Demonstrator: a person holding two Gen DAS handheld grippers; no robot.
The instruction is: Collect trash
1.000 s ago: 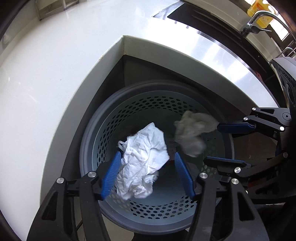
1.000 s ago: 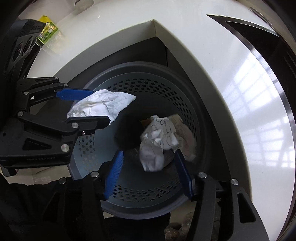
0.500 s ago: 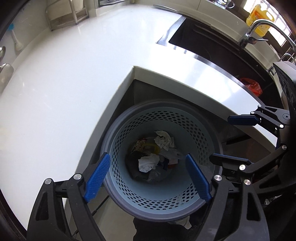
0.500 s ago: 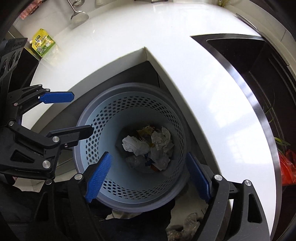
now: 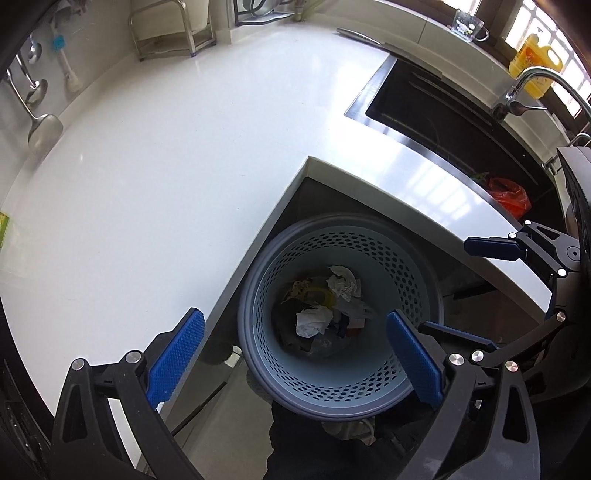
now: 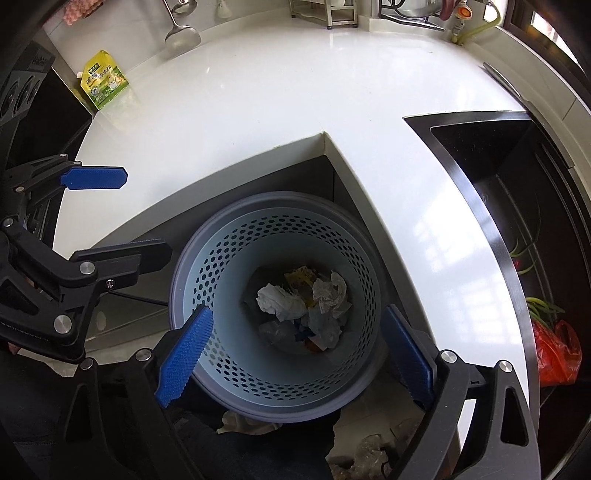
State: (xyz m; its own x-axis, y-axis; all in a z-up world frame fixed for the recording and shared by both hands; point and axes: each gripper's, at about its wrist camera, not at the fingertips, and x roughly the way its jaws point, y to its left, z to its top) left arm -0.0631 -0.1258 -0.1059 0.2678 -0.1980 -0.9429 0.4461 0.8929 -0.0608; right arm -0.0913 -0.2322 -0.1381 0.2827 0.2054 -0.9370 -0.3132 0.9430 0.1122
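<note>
Left wrist: left gripper (image 5: 293, 360) jaws just opened, wide, nothing between; it hangs over the bin (image 5: 258, 273) to drop straight in. Crumpled paper (image 5: 312, 321) lies at bin bottom, 12 o'clock of the jaws.

Right wrist: right gripper (image 6: 295, 354) likewise wide, empty; second wad (image 6: 330, 290) at 1 o'clock in the bin.

Below me a glossy white L-shaped countertop (image 5: 155, 192) wraps a dark inner corner; a black sink (image 5: 443, 110) with chrome faucet (image 5: 532, 81) sits under a bright window (image 5: 532, 22).
</note>
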